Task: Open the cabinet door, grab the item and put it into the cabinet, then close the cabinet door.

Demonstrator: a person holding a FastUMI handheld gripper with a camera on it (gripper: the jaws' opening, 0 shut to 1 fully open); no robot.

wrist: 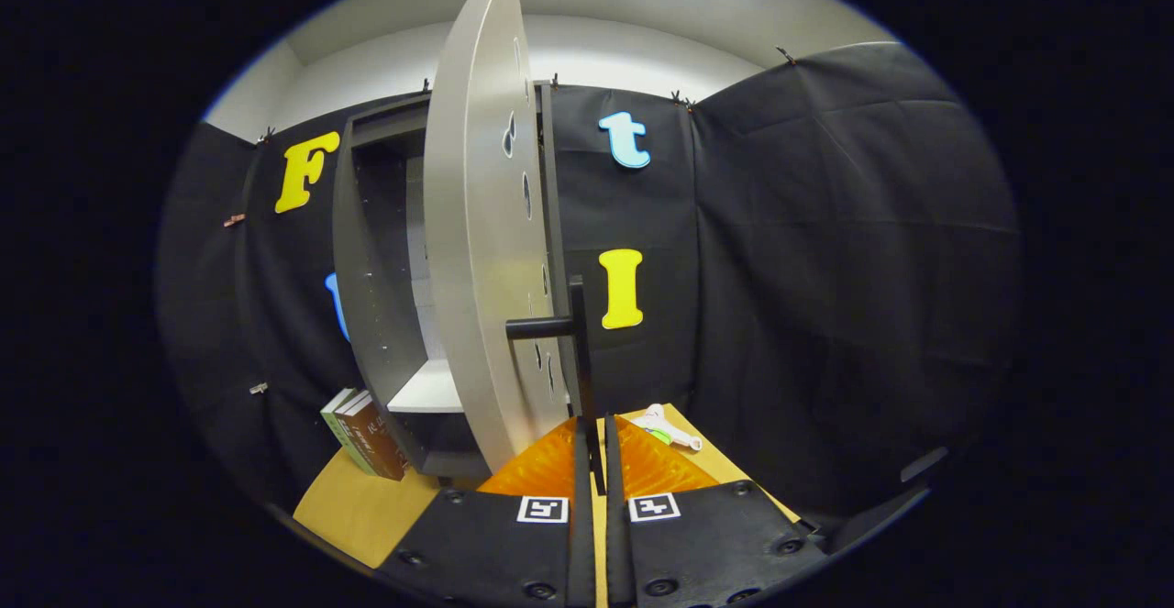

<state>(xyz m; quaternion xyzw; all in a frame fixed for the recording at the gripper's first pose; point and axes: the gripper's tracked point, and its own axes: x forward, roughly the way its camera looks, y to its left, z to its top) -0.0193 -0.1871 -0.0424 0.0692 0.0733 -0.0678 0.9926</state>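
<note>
Gripping the thin dark vertical bar handle (578,360) of the pale grey cabinet door (477,223), our gripper (594,461) has both fingers pressed together on the bar's lower end, with the door swung partly open from the dark grey cabinet (376,259). We see the small white item with a green part (665,426) lying on the light wooden table (367,507) just beyond the fingers, slightly to their right. Its long axis runs slantwise, its narrow end pointing away to the right, while two books (362,432) lean beside the cabinet.

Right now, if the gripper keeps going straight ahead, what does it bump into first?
The gripper is already closed on the cabinet door's handle bar. Beyond it probably comes the open door itself; depth is unclear.
</note>
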